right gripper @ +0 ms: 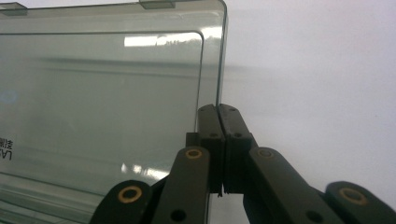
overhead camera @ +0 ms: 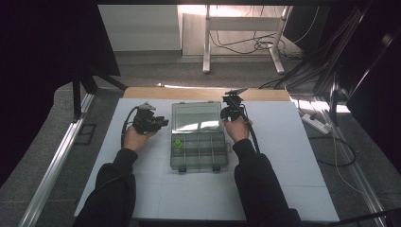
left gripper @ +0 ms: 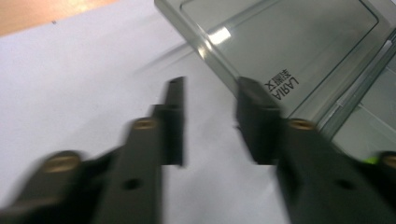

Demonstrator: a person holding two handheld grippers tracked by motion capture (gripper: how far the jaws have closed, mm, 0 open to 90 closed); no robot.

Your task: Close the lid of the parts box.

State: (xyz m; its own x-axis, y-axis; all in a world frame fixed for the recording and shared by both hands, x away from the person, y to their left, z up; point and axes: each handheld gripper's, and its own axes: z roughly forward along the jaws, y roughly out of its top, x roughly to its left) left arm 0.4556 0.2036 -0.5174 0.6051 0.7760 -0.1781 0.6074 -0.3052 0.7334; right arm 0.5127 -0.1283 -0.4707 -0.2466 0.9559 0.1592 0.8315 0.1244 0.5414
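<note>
A clear grey compartment box (overhead camera: 198, 158) lies in the middle of the white table with its lid (overhead camera: 196, 117) swung open to the far side. One front-left compartment holds a small green piece (overhead camera: 177, 143). My right gripper (overhead camera: 226, 113) is shut on the lid's right edge; in the right gripper view the jaws (right gripper: 218, 108) meet on the thin rim of the lid (right gripper: 102, 93). My left gripper (overhead camera: 163, 123) sits just left of the lid. Its jaws (left gripper: 211, 88) stand apart over bare table, the right one next to the lid's corner (left gripper: 280, 42), which bears printed lettering.
The white table surface (overhead camera: 283, 156) has free room on both sides of the box and in front of it. A wooden strip (overhead camera: 203, 93) runs along the far edge. Beyond it stand desk legs (overhead camera: 206, 42) and floor cables (overhead camera: 246, 45). Dark panels flank the table.
</note>
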